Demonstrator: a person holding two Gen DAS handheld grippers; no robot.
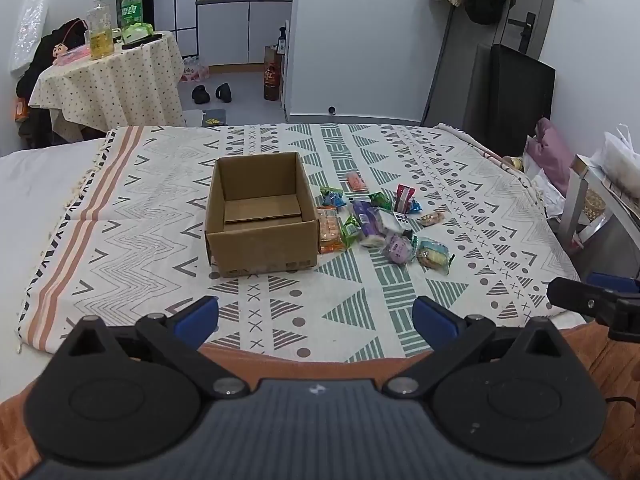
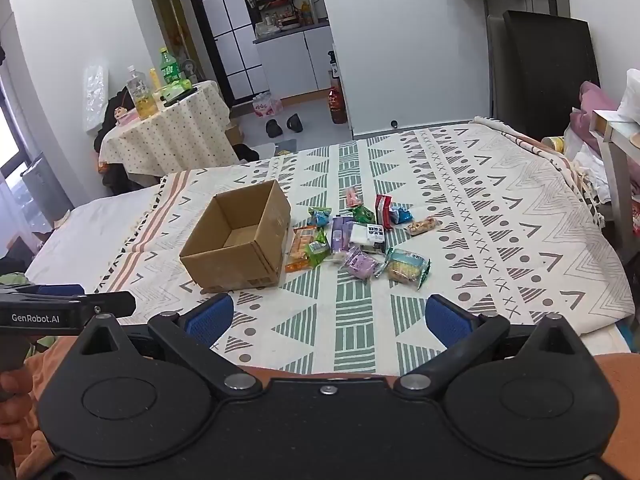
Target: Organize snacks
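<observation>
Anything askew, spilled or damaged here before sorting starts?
Nothing is damaged. The snack packets lie in a loose heap on the patterned cloth beside the cardboard box, which is upright, open and empty. Both the left gripper and right gripper are open, holding nothing.

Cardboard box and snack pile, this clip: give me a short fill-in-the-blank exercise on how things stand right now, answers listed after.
1. The cardboard box is open at the top and holds ____ snacks.
2. The snack pile lies on the patterned cloth to the ____ of the box in both views.
3. The left gripper and the right gripper both have their jaws ____, holding nothing.
4. The orange packet lies right against the box's ____ wall.

Answers: no; right; open; right
</observation>
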